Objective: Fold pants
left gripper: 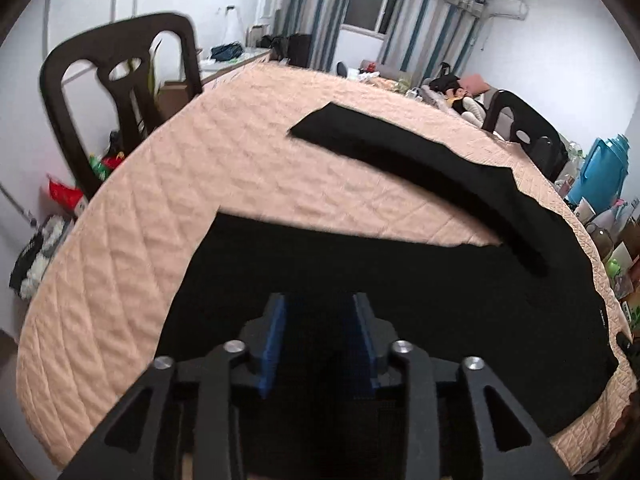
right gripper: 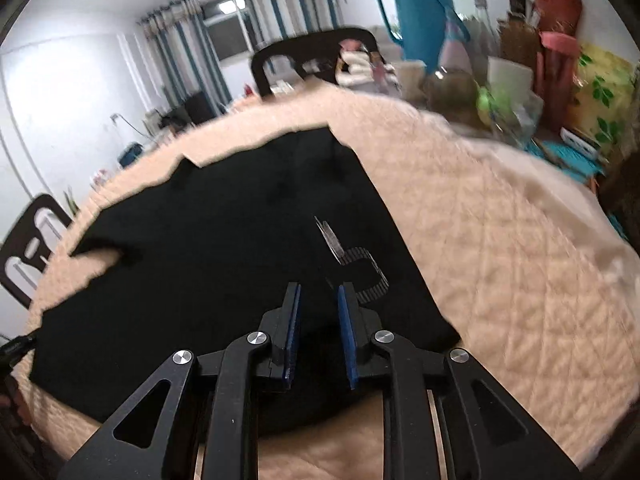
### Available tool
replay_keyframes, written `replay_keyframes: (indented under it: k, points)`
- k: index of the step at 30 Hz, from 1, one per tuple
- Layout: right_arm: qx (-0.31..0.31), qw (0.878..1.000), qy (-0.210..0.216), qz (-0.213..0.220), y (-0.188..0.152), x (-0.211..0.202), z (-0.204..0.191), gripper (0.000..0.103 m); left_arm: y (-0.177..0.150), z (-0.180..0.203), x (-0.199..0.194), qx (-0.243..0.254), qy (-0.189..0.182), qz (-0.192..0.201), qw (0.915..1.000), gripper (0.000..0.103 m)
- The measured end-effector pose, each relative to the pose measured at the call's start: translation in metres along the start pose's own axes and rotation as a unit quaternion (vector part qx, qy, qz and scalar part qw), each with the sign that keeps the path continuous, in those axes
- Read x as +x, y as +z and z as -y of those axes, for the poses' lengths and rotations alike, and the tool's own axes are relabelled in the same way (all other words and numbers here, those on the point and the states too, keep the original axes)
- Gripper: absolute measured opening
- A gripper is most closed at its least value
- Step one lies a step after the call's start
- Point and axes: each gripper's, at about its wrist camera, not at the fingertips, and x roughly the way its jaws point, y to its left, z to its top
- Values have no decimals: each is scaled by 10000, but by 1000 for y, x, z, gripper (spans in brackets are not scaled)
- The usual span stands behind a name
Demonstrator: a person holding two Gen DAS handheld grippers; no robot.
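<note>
Black pants lie flat on a peach quilted table cover. One leg runs toward the far side, the other lies near my left gripper. That gripper is open and empty, hovering just above the near leg. In the right wrist view the pants show their waist end with a grey printed logo. My right gripper is open and empty, just above the fabric next to the logo.
Dark chairs stand at the table's left and far right. A blue thermos, bottles and bags crowd a shelf to the right. The quilted cover stretches right of the pants.
</note>
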Motion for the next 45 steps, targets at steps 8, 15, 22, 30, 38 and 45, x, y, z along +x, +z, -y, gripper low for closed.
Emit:
replay_keyframes:
  k: [8, 15, 22, 30, 38, 45]
  points:
    - [-77, 9987, 79, -502, 5, 47, -3, 19, 12, -9, 29, -105, 327, -42, 9994, 49]
    - [-130, 9994, 112, -311, 9, 31, -11, 20, 9, -3, 22, 60, 269, -82, 9996, 49]
    - [-461, 9969, 569, -290, 9, 25, -43, 33, -2, 30, 4, 383, -52, -4, 9993, 52]
    - [-759, 9920, 909, -429, -2, 29, -75, 33, -9, 64, -3, 736, -235, -17, 9970, 52]
    - [-998, 9888, 990, -505, 2, 35, -87, 33, 1, 79, 1, 977, -334, -47, 9946, 52]
    - [-1249, 9855, 1009, -540, 23, 48, -95, 35, 23, 90, 16, 1190, -471, -182, 9916, 52]
